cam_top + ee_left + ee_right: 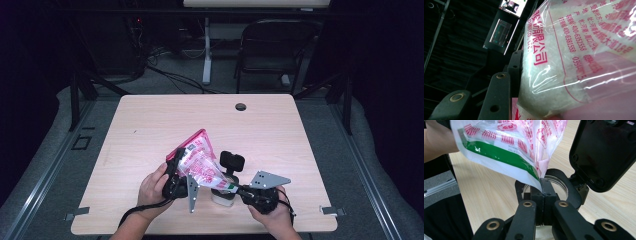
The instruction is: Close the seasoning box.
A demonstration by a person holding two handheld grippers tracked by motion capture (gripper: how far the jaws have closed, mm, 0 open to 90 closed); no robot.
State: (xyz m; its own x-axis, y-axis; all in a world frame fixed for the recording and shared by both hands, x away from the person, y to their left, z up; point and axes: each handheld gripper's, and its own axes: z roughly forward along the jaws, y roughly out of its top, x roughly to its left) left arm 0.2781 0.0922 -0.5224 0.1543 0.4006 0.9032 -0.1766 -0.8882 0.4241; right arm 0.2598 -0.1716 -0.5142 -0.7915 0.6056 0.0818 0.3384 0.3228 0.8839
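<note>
High view shows the left gripper (pixel 176 181) with its fingers clamped on the tilted sugar bag (pixel 199 161) and the right gripper (pixel 239 190) pinching its low corner above the open jar (pixel 554 186) on the counter (pixel 150 125), so hold that corner centred over the mouth and raise the bag slowly.

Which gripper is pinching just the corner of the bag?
The right gripper, by the open jar: its fingers are shut on the bag's green-edged corner. The left gripper holds the bag's fat, full part.
</note>
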